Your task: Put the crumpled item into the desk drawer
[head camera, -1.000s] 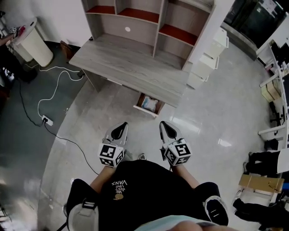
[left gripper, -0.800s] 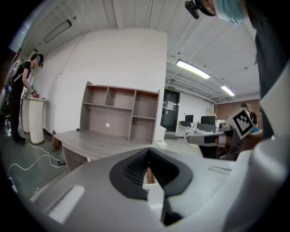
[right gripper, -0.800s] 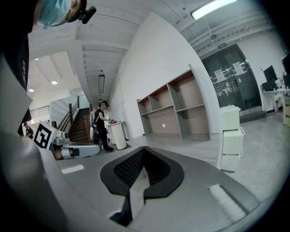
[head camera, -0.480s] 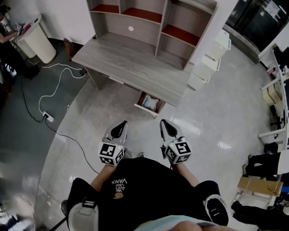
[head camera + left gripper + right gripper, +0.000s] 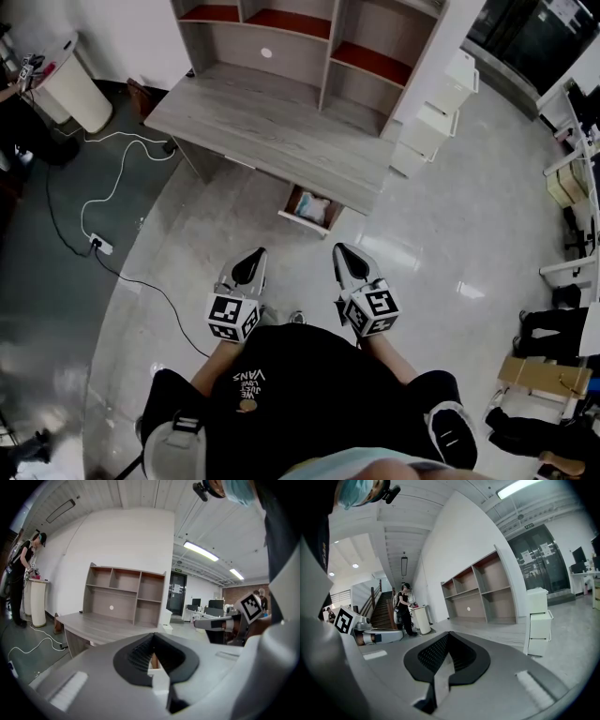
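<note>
The left tongs (image 5: 250, 264) and the right tongs (image 5: 348, 260) are both clenched, with nothing between the jaws. They are held side by side close to the person's body. Ahead of them and well apart, the drawer (image 5: 292, 221) under the desk (image 5: 262, 122) stands open, and a pale crumpled item (image 5: 315, 206) lies inside it. The placing looks done. I think only closing the drawer may be left.
</note>
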A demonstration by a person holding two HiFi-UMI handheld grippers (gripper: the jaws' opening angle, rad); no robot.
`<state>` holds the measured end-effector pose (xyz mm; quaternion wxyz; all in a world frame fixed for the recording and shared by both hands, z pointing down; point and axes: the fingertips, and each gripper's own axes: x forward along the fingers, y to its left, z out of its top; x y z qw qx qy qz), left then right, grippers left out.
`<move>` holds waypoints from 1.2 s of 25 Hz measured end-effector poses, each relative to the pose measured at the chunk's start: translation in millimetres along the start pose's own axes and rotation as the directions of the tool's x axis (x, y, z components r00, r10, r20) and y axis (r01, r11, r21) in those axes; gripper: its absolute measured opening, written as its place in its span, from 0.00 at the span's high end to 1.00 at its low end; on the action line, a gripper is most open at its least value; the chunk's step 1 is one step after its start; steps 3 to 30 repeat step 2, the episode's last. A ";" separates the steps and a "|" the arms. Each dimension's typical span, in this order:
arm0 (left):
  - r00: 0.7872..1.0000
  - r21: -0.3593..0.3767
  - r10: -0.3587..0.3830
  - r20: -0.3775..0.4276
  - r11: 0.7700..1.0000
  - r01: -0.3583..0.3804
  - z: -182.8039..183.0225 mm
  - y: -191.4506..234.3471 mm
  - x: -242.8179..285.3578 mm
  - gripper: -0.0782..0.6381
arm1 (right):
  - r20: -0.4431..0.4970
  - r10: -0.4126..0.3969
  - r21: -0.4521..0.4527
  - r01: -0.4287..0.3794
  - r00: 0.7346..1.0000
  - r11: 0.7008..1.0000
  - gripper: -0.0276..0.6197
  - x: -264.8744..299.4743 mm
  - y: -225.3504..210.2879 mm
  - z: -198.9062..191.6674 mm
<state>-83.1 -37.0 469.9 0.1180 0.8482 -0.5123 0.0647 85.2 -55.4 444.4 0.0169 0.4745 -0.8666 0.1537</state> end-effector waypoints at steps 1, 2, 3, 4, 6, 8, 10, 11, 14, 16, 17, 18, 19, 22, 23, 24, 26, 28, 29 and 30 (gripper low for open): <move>1.000 -0.001 0.000 0.001 1.000 0.000 0.1 0.8 1.6 0.82 | 0.001 0.001 -0.003 -0.001 1.000 1.000 0.95 1.8 -1.5 -0.3; 1.000 -0.002 0.000 0.001 1.000 0.000 0.2 1.7 3.2 0.82 | 0.001 0.002 -0.006 -0.002 1.000 1.000 0.95 3.5 -3.0 -0.5; 1.000 -0.002 0.000 0.001 1.000 0.000 0.2 1.7 3.2 0.82 | 0.001 0.002 -0.006 -0.002 1.000 1.000 0.95 3.5 -3.0 -0.5; 1.000 -0.002 0.000 0.001 1.000 0.000 0.2 1.7 3.2 0.82 | 0.001 0.002 -0.006 -0.002 1.000 1.000 0.95 3.5 -3.0 -0.5; 1.000 -0.002 0.000 0.001 1.000 0.000 0.2 1.7 3.2 0.82 | 0.001 0.002 -0.006 -0.002 1.000 1.000 0.95 3.5 -3.0 -0.5; 1.000 -0.002 0.000 0.001 1.000 0.000 0.2 1.7 3.2 0.82 | 0.001 0.002 -0.006 -0.002 1.000 1.000 0.95 3.5 -3.0 -0.5; 1.000 -0.002 0.000 0.001 1.000 0.000 0.2 1.7 3.2 0.82 | 0.001 0.002 -0.006 -0.002 1.000 1.000 0.95 3.5 -3.0 -0.5; 1.000 -0.002 0.000 0.001 1.000 0.000 0.2 1.7 3.2 0.82 | 0.001 0.002 -0.006 -0.002 1.000 1.000 0.95 3.5 -3.0 -0.5; 1.000 -0.002 0.000 0.001 1.000 0.000 0.2 1.7 3.2 0.82 | 0.001 0.002 -0.006 -0.002 1.000 1.000 0.95 3.5 -3.0 -0.5; 1.000 -0.002 0.000 0.001 1.000 0.000 0.2 1.7 3.2 0.82 | 0.001 0.002 -0.006 -0.002 1.000 1.000 0.95 3.5 -3.0 -0.5; 1.000 -0.002 0.000 0.001 1.000 0.000 0.2 1.7 3.2 0.82 | 0.001 0.002 -0.006 -0.002 1.000 1.000 0.95 3.5 -3.0 -0.5; 1.000 -0.002 0.000 0.001 1.000 0.000 0.2 1.7 3.2 0.82 | 0.001 0.002 -0.006 -0.002 1.000 1.000 0.95 3.5 -3.0 -0.5; 1.000 -0.002 0.000 0.001 1.000 0.000 0.2 1.7 3.2 0.82 | 0.001 0.002 -0.006 -0.002 1.000 1.000 0.95 3.5 -3.0 -0.5; 1.000 -0.002 0.000 0.001 1.000 0.000 0.2 1.7 3.2 0.82 | 0.001 0.002 -0.006 -0.002 1.000 1.000 0.95 3.5 -3.0 -0.5; 1.000 -0.002 0.000 0.001 1.000 0.000 0.2 1.7 3.2 0.82 | 0.001 0.002 -0.006 -0.002 1.000 1.000 0.95 3.5 -3.0 -0.5; 1.000 -0.002 0.000 0.001 1.000 0.000 0.2 1.7 3.2 0.82 | 0.001 0.002 -0.006 -0.002 1.000 1.000 0.95 3.5 -3.0 -0.5; 1.000 -0.002 0.000 0.001 1.000 0.000 0.2 1.7 3.2 0.82 | 0.001 0.002 -0.006 -0.002 1.000 1.000 0.95 3.5 -3.0 -0.5; 1.000 -0.002 0.000 0.001 1.000 0.000 0.2 1.7 3.2 0.82 | 0.001 0.002 -0.006 -0.002 1.000 1.000 0.95 3.5 -3.0 -0.5; 1.000 -0.002 0.000 0.001 1.000 0.000 0.2 1.7 3.2 0.82 | 0.001 0.002 -0.006 -0.002 1.000 1.000 0.95 3.5 -3.0 -0.5; 1.000 -0.002 0.000 0.001 1.000 0.000 0.2 1.7 3.2 0.82 | 0.001 0.002 -0.006 -0.002 1.000 1.000 0.95 3.5 -3.0 -0.5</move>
